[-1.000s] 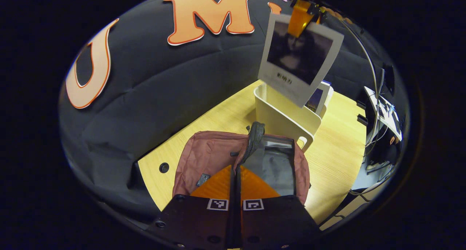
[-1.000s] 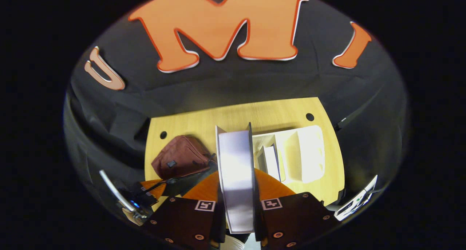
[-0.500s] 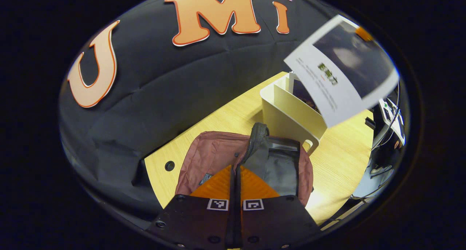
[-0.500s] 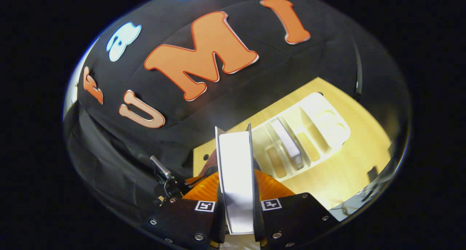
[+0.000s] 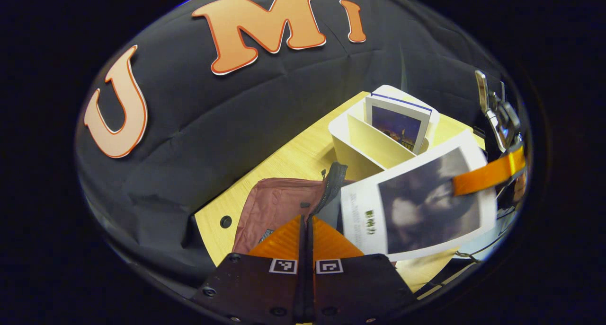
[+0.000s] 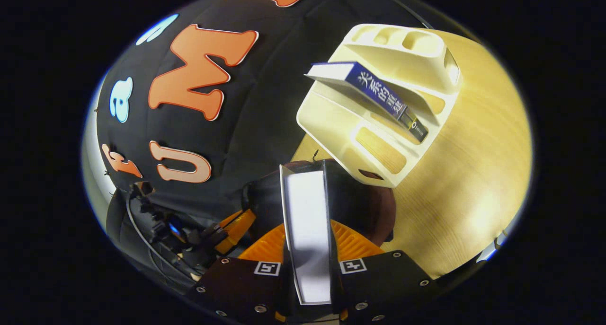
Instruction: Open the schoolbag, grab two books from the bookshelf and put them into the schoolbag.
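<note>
The dark red schoolbag (image 5: pixel 279 206) lies on the wooden table (image 5: pixel 293 159), and my left gripper (image 5: pixel 305 230) is shut on its zipper edge (image 5: pixel 331 183), which it holds up. My right gripper (image 5: pixel 466 183) is shut on a white book with a dark picture (image 5: pixel 416 206), which hangs flat over the bag's mouth. In the right gripper view, that book's page edge (image 6: pixel 305 197) stands between the fingers of my right gripper (image 6: pixel 307 230), pointing down at the schoolbag (image 6: pixel 364 206). My left gripper (image 6: pixel 232 228) shows at the lower left. A blue book (image 5: pixel 400 126) (image 6: pixel 383 95) stands in the cream bookshelf (image 5: pixel 369 145) (image 6: pixel 341 126).
The bookshelf stands just behind the bag, toward the table's back edge against the black cloth wall. A round cable hole (image 5: pixel 226 221) sits in the table left of the bag. Bare tabletop (image 6: pixel 464 183) lies beside the bookshelf, up to the table's edge.
My right gripper has swung the white book down from above the bookshelf to just over the bag's mouth and tipped toward the table. My left gripper has kept its hold on the zipper edge.
</note>
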